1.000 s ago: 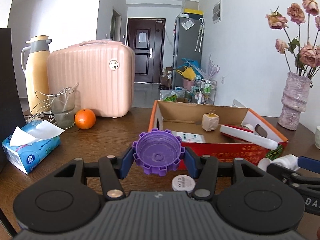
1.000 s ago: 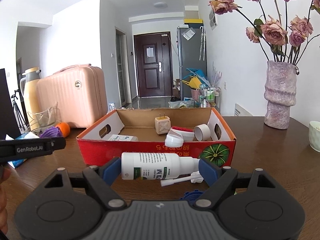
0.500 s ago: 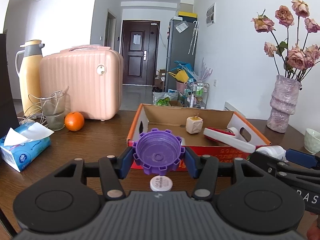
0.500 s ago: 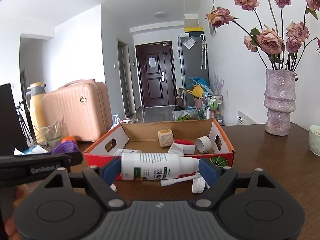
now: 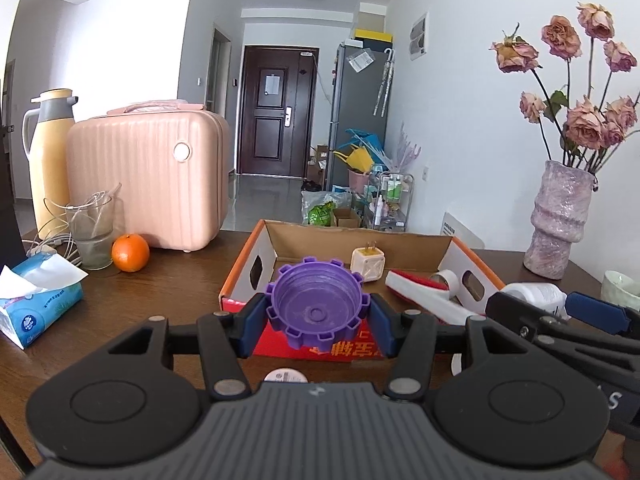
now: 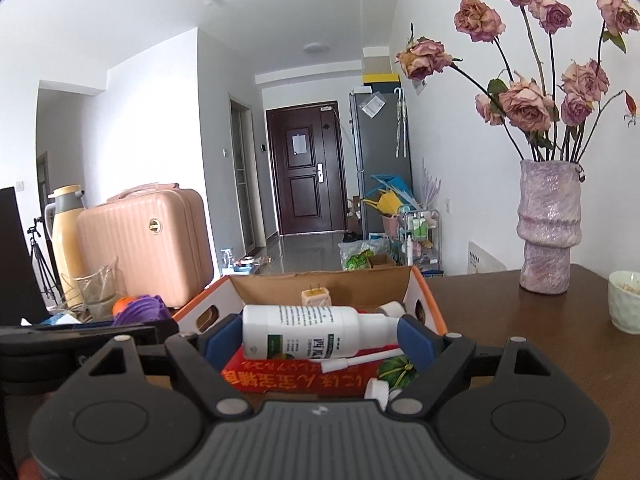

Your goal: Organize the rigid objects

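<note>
Purple lid: a purple ridged plastic cap with a toothed rim (image 5: 318, 306) is clamped between the blue pads of the left gripper (image 5: 318, 322), hollow side facing the camera, held in the air just in front of the near wall of the box.
White bottle: a white plastic spray bottle with a green-and-white label (image 6: 316, 332) lies crosswise in the right gripper (image 6: 320, 334), base at 1 pad and nozzle end at the other, its thin white tube (image 6: 360, 360) hanging below; it sits above the near edge of the box.
Left jaws: clenched on the purple cap.
Right jaws: clenched on the bottle, end to end.
Landmark: an open cardboard box with red printed front and orange rim (image 5: 320, 350) stands on the dark brown wooden tabletop (image 5: 168, 280).
Inside the box: a cream square plug adapter (image 5: 368, 264), a white-and-red brush-like item (image 5: 420, 294) and a white tape roll (image 6: 394, 309).
In front of the box: 1 small white round cap (image 5: 286, 376) on the tabletop, partly hidden by the left gripper.
Left of the box: an orange fruit (image 5: 130, 252), a clear glass with cables (image 5: 91, 234), a blue tissue pack (image 5: 36, 304), a pink ribbed hard case (image 5: 146, 184) and a yellow thermos jug (image 5: 50, 160).
Right of the box: a pink textured vase of dried roses (image 6: 548, 228) and a pale green bowl (image 6: 624, 302).
</note>
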